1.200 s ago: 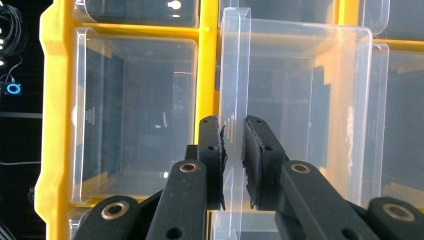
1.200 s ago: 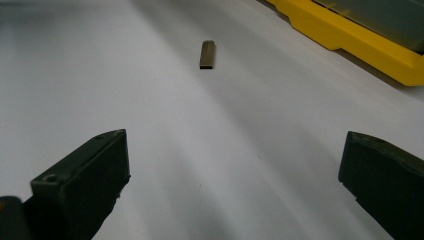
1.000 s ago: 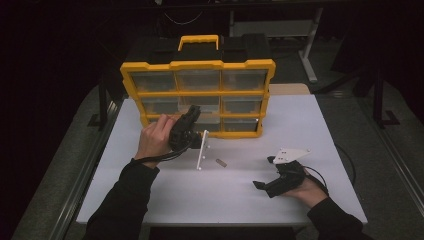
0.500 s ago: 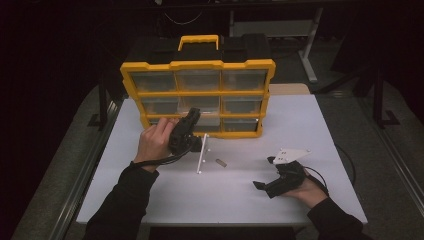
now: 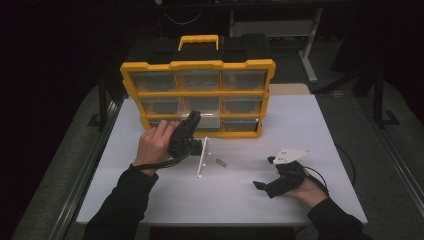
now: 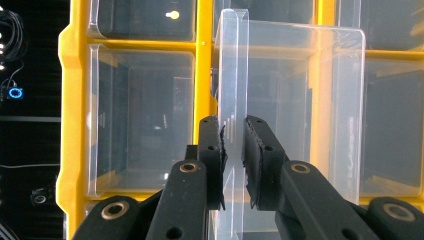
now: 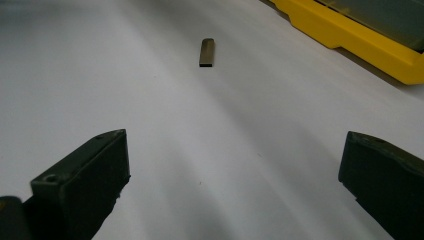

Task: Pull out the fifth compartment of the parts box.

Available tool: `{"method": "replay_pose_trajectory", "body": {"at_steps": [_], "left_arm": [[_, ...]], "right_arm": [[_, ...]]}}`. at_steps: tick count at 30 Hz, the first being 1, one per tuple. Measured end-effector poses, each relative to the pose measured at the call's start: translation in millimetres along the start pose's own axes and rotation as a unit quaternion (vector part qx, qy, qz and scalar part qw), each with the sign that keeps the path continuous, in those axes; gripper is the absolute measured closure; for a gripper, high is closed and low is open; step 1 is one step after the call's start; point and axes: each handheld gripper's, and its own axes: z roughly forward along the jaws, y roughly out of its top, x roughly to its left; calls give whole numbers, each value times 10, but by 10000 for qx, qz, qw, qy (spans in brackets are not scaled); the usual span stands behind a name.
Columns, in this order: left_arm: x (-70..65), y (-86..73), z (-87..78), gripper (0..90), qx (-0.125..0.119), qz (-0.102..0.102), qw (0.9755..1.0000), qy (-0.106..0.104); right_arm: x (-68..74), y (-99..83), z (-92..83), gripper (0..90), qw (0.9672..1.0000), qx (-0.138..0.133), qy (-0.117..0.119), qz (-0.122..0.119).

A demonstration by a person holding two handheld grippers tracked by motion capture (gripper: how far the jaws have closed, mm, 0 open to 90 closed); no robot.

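Note:
A yellow organizer (image 5: 200,93) with clear drawers stands upright at the back of the white table (image 5: 300,125). My left gripper (image 5: 194,120) is in front of its bottom row. In the left gripper view this gripper (image 6: 232,127) is shut on the thin wall of a clear plastic bin (image 6: 300,100), held in front of the organizer's yellow frame (image 6: 75,100). My right gripper (image 5: 264,189) rests low on the table at the near right. Its jaws stand wide open with nothing between them (image 7: 232,165). A small dark flat piece (image 5: 220,162) (image 7: 207,52) lies on the table ahead of it.
A thin pale strip (image 5: 201,159) runs from under the left gripper toward me; I cannot tell whether it is the bin's lit edge. The organizer's yellow base (image 7: 360,40) borders the right gripper view. A black case (image 5: 240,47) stands behind the organizer. Dark floor surrounds the table.
The left gripper and the pale strip below it have shifted slightly toward the near edge. The right hand has stayed in place.

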Motion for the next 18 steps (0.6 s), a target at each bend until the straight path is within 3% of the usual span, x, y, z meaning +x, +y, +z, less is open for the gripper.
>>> {"method": "replay_pose_trajectory", "body": {"at_steps": [18], "left_arm": [[10, 15, -125, 789, -17, 39, 10000, -32]], "right_arm": [[1, 1, -1, 0, 10000, -12, 5, -4]]}}
